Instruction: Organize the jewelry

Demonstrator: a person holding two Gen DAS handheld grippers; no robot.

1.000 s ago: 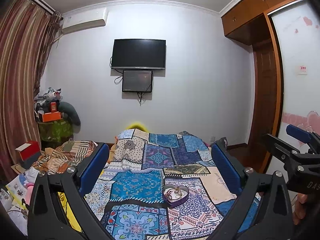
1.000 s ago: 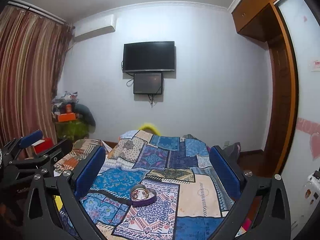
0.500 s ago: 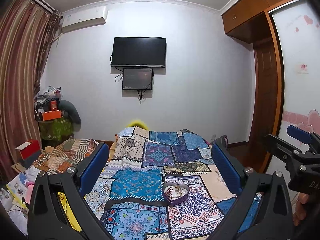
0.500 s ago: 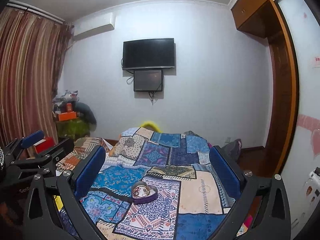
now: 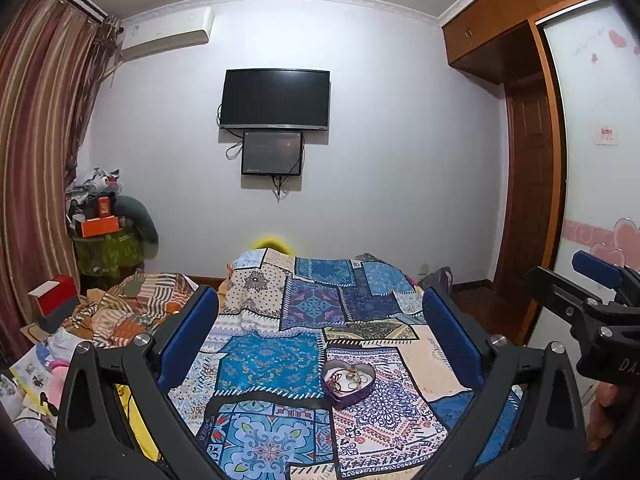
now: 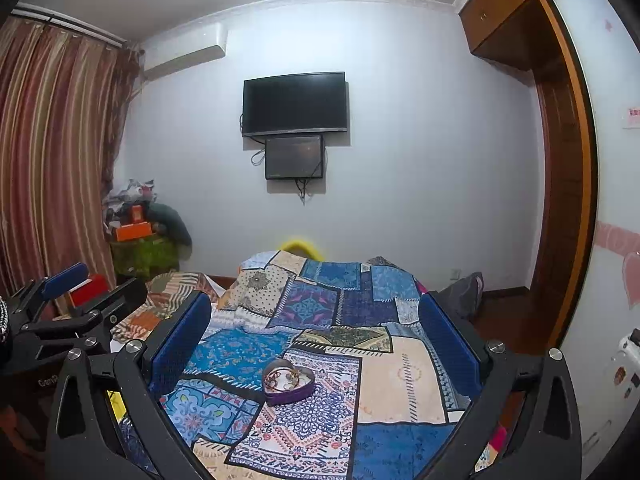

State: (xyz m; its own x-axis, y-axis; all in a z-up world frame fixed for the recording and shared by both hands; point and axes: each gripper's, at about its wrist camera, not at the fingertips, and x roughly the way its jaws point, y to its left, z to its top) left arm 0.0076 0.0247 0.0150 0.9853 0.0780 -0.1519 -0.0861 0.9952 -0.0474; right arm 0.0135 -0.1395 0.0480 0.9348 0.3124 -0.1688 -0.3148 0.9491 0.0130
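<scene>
Above the patchwork bedspread (image 5: 276, 364), both grippers level, jaws spread wide, heart-shaped tray (image 6: 289, 385) ahead.

The patchwork bedspread (image 5: 276, 364) is matt printed cloth, and the heart-shaped box (image 5: 347, 381) resting on it has a smooth purple wall with a slight sheen. Beside the box, both tongs, left (image 5: 320, 340) and right (image 6: 314, 340), show matt black plastic frames, blue rubbery pads (image 5: 188, 336) and shiny metal screws.
</scene>
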